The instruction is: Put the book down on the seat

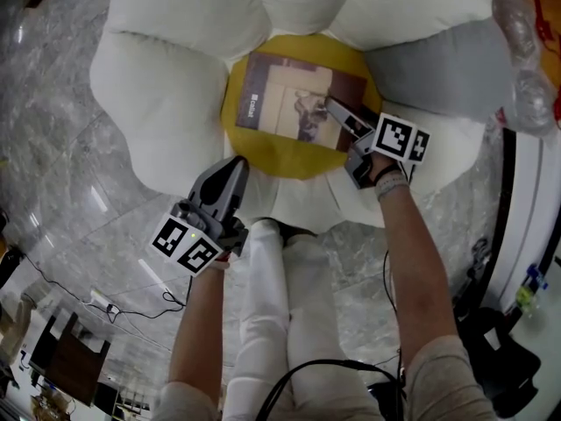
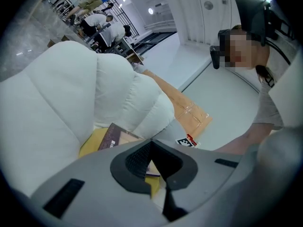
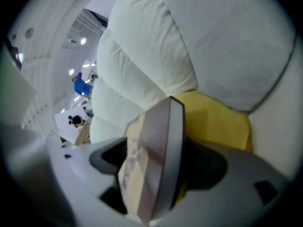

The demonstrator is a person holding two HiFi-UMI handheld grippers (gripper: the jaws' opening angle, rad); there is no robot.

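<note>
My right claw (image 1: 340, 117) stands spread at the right edge of the book (image 1: 294, 103), just above the middle of the head view. In the right gripper view the book's edge stands between the jaws with a dark gap on each side, so I judge it is not pinched. The book rests on the yellow centre (image 1: 263, 156) of the flower-shaped seat. Whether the edge nearest me is fully down I cannot tell.

To finish well, I would keep the jaws wide and draw straight back along their own line, toward the lower right of the frame, so no pad catches the cover and drags the book off its spot.

The book's right corner comes close to the rim of the yellow patch. White petals (image 1: 162, 95) rise around it, and a grey petal (image 1: 438, 68) lies at the upper right, so sideways room is tight. The way back over the low petal in front of me looks free. My left claw (image 1: 235, 169), below centre and to the left, is pressed together and empty, apart from the book.
</note>
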